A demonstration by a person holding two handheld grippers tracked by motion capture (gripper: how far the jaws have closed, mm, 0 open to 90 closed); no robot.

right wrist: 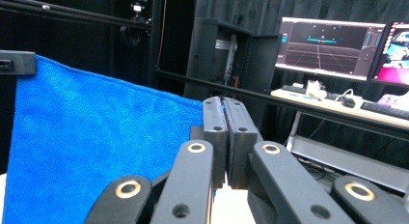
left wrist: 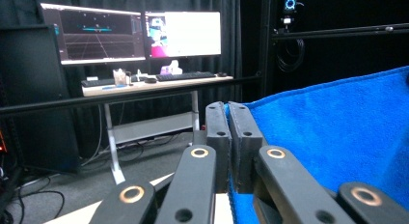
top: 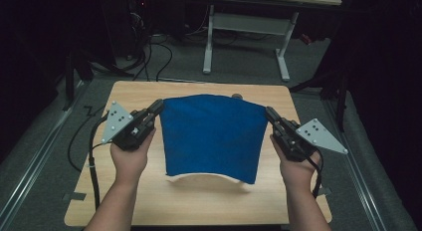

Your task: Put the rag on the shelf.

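We hold the left hand-held gripper (top: pixel 158 107) at centre left, jaws clamped on the blue cloth's (top: pixel 211 136) upper left corner | the cloth hangs spread at frame centre, lifted above the desk (top: pixel 199 201) | our right hand-held gripper (top: pixel 270 113), centre right, is clamped on its upper right corner.
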